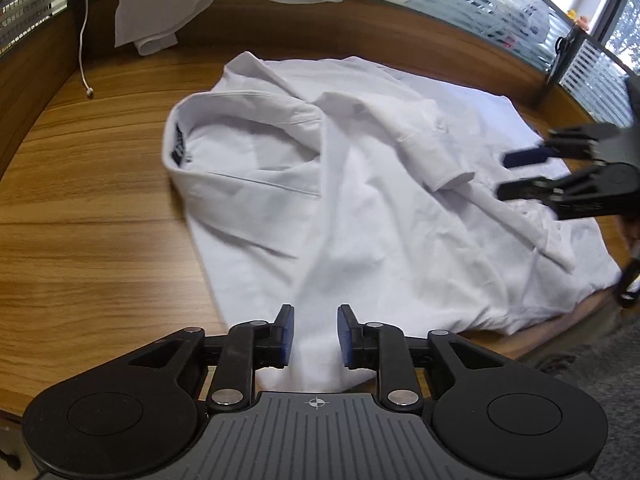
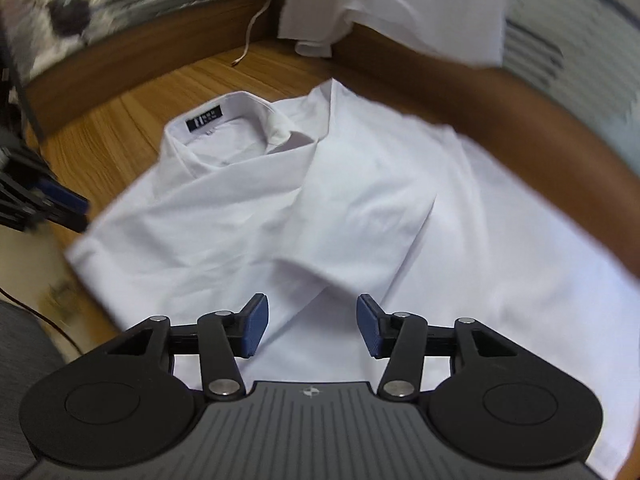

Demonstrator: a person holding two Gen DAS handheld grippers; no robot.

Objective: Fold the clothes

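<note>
White cotton dress shirt [image 1: 360,208], partly folded, lies on the wood-grain tabletop [image 1: 92,208] and fills the centre of both views. Its collar, with a dark label [image 2: 205,121], sits at centre left in the left wrist view and upper left of centre in the right wrist view. A short sleeve [image 1: 436,156] lies folded across the body, its cuff toward the right of the left wrist view. My left gripper [image 1: 315,336], at the bottom centre of its view, stands with its blue pads apart above the shirt's near hem, pressing on nothing. My right gripper [image 2: 311,326], bottom centre of its own blurred view, stands wider apart over the cloth, likewise gripping nothing. A second white garment [image 1: 168,4] hangs over the partition at the top of both views. A white cable [image 1: 83,40] dangles at the upper left of the left wrist view.
</note>
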